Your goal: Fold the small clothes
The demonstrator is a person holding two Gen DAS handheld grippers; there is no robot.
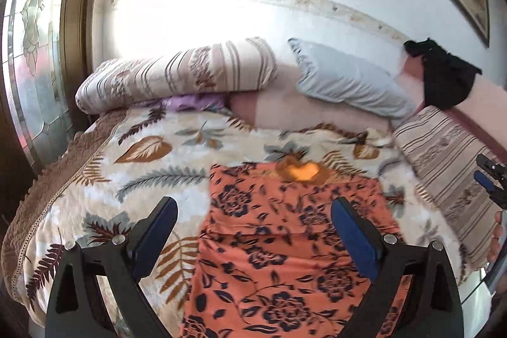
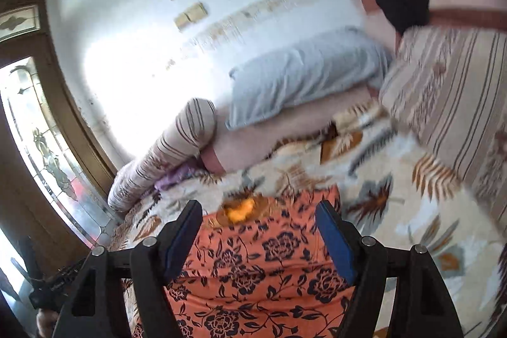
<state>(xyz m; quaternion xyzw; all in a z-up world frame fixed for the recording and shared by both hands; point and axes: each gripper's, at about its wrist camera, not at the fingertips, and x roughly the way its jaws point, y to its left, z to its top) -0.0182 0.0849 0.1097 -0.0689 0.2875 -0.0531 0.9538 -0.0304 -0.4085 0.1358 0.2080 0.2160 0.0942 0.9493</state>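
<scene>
You are holding both grippers released above the bed: left gripper [image 1: 253,230] and right gripper [image 2: 258,235] are gaping with nothing between their pads. The orange floral garment [image 1: 285,243] is lying flat on the leaf-print blanket [image 1: 142,148], below both

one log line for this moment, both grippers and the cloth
left gripper: open, empty | right gripper: open, empty | orange floral cloth: lying on bedspread, nothing holds it

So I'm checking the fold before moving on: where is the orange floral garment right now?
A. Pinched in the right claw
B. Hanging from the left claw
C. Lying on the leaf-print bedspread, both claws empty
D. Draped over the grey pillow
C: the orange floral garment lies on the leaf-print bedspread, with the left claw and right claw both open and empty above it.
</scene>
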